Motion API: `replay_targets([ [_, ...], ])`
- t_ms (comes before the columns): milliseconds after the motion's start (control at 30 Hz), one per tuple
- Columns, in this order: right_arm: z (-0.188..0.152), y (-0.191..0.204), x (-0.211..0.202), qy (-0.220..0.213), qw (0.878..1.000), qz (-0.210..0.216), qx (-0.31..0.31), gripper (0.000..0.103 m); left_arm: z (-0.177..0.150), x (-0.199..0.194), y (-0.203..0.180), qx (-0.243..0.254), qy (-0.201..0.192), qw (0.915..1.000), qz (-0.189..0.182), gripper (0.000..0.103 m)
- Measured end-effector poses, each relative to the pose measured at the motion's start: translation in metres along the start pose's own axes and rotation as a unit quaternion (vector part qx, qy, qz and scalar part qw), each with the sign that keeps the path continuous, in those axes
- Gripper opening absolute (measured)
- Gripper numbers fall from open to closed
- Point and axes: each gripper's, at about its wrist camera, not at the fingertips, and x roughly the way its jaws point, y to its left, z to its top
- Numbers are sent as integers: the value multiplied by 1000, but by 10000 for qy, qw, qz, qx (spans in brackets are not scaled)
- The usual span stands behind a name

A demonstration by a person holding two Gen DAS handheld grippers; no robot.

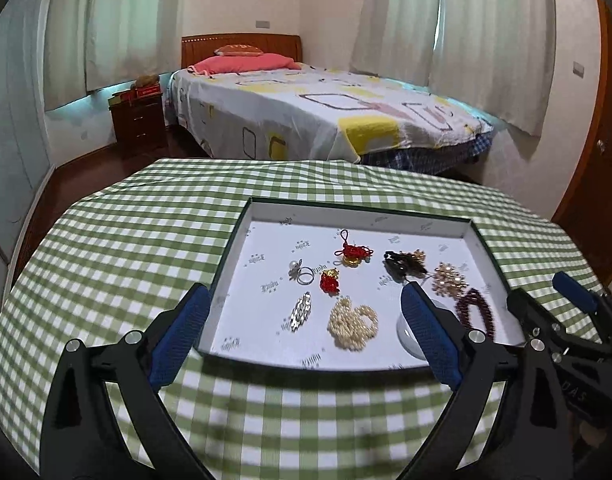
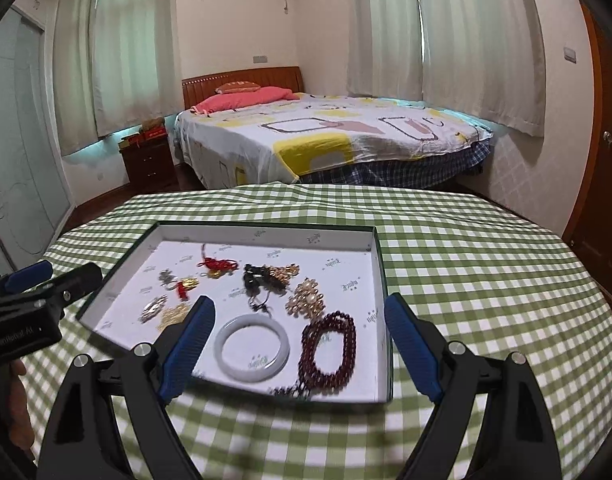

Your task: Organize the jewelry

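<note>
A shallow white box tray [image 1: 266,216] [image 2: 370,240] sits on the green checked tablecloth and holds all the jewelry. In it lie a pearl strand [image 1: 352,322], a red charm [image 1: 330,282], a red knot charm [image 1: 352,252], a pearl ring [image 1: 302,272], a silver brooch [image 1: 300,312], dark beads [image 1: 404,264], a gold brooch [image 1: 448,278] [image 2: 306,298], a dark red bead bracelet [image 2: 330,350] and a white bangle [image 2: 252,346]. My left gripper [image 1: 302,328] is open above the tray's near edge. My right gripper [image 2: 298,340] is open above the bangle and the red bracelet.
The table [image 1: 106,240] is round and drops off at its edges. The right gripper's body [image 1: 566,320] shows at the right of the left wrist view; the left one [image 2: 34,300] shows at the left of the right wrist view. A bed [image 1: 306,112] stands beyond.
</note>
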Motion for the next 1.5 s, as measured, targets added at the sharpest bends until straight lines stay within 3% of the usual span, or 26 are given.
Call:
replay_targets([
  [567,8,13,-118,-599,9980,138,-164,84,-7,-130,17,-123,-536,9977,389,98],
  [867,8,19,-161,-870,9957,242,-206,85,-9,-189,21,-168,-904,9949,408,98],
  [1500,4,19,-198,-1251,9916,212,-263,85,-16,-222,19,-175,-1104,9932,321,99],
])
